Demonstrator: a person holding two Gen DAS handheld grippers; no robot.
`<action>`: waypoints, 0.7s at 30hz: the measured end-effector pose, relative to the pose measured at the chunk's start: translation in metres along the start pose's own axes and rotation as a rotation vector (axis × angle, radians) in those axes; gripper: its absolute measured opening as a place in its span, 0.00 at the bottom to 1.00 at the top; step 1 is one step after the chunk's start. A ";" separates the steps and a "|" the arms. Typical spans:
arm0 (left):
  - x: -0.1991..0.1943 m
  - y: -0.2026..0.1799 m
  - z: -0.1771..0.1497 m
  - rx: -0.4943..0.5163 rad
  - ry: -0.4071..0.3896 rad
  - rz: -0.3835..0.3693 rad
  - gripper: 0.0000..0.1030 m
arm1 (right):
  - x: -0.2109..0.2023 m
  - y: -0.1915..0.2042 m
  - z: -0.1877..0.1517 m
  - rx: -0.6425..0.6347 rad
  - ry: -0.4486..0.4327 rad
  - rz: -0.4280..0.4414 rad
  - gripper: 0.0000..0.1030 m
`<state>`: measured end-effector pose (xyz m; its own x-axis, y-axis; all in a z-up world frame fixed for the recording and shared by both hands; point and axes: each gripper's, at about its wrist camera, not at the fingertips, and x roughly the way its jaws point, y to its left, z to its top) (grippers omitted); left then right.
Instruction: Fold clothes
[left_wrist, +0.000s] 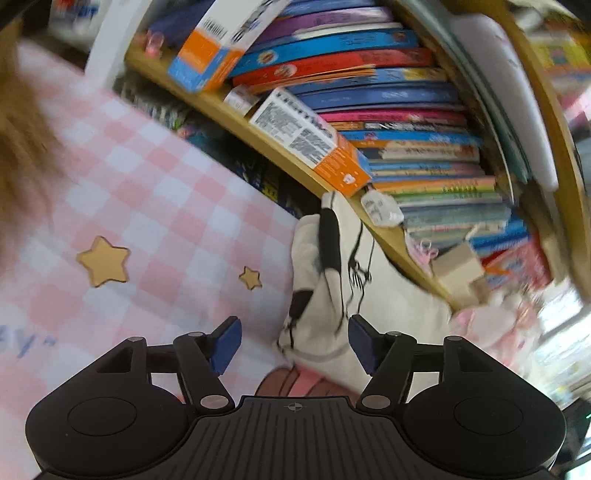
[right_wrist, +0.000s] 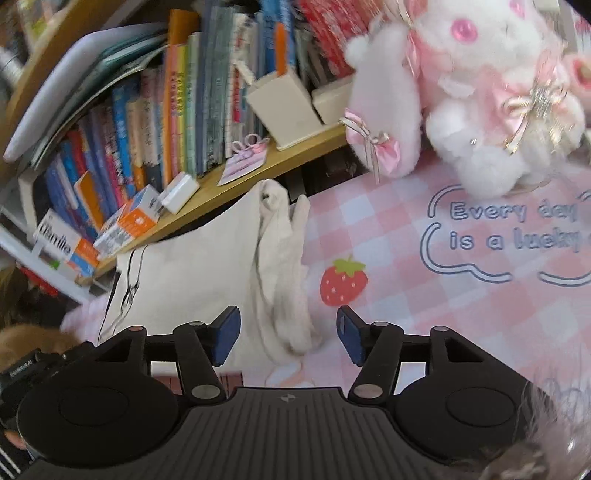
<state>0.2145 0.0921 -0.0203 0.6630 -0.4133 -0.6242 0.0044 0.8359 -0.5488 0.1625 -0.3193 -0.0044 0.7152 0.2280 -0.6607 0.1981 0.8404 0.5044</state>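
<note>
A cream garment (left_wrist: 388, 302) printed with a black line drawing lies on the pink checked tablecloth (left_wrist: 155, 206), against the foot of a bookshelf. In the left wrist view my left gripper (left_wrist: 295, 341) hovers over its near edge, open, the blue pads clear of the cloth on both sides. The right wrist view shows the same garment (right_wrist: 192, 269) spread flat, with a bunched strip (right_wrist: 284, 266) running along its right side. My right gripper (right_wrist: 286, 336) stands open around the near end of that strip, and neither pad presses on it.
A wooden shelf (right_wrist: 229, 184) packed with books and small boxes (left_wrist: 314, 144) runs just behind the garment. A white and pink plush rabbit (right_wrist: 480, 92) sits on the tablecloth (right_wrist: 424, 314) at the back right. A blurred brown furry shape (left_wrist: 22, 147) fills the left edge.
</note>
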 end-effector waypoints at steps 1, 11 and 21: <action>-0.007 -0.008 -0.005 0.036 -0.015 0.026 0.67 | -0.007 0.004 -0.003 -0.020 -0.005 -0.005 0.58; -0.064 -0.067 -0.058 0.273 -0.080 0.133 0.78 | -0.060 0.049 -0.045 -0.273 -0.065 -0.072 0.73; -0.094 -0.076 -0.104 0.293 -0.093 0.170 0.86 | -0.087 0.076 -0.094 -0.428 -0.092 -0.137 0.84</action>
<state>0.0740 0.0301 0.0219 0.7381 -0.2355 -0.6323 0.0933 0.9637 -0.2500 0.0522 -0.2287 0.0395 0.7623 0.0722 -0.6432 0.0141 0.9917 0.1281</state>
